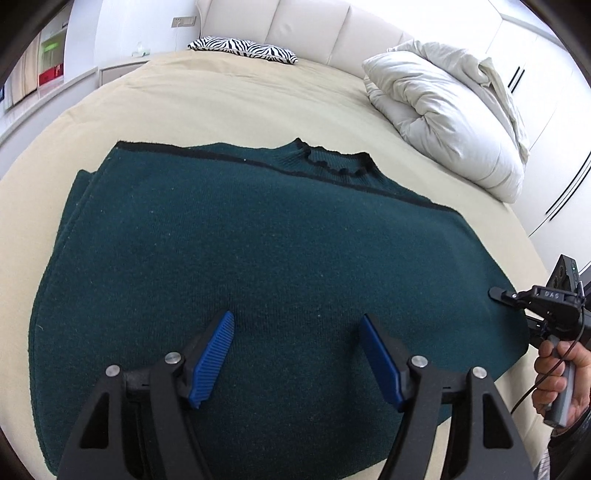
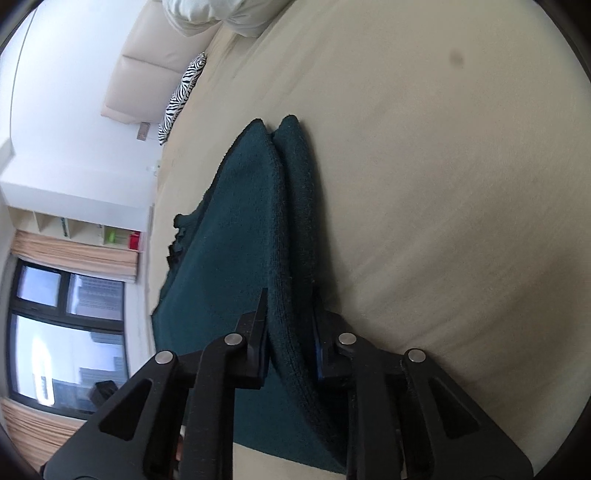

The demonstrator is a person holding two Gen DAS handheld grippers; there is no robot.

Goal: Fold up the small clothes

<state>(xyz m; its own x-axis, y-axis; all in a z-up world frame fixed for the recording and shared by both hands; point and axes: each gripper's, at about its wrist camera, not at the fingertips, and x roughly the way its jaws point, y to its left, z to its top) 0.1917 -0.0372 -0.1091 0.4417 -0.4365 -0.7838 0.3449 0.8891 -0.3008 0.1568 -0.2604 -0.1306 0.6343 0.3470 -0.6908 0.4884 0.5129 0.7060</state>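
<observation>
A home bedroom: wide bed [image 1: 258, 107], padded headboard [image 1: 306, 22], zebra-print pillow [image 1: 243, 48], bundled duvet [image 1: 443, 110].

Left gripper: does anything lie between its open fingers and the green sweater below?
Nothing visible does. The left gripper hangs open right over the green sweater, bare knit between its blue pads. The right gripper is already shut on the sweater's folded right edge.
</observation>
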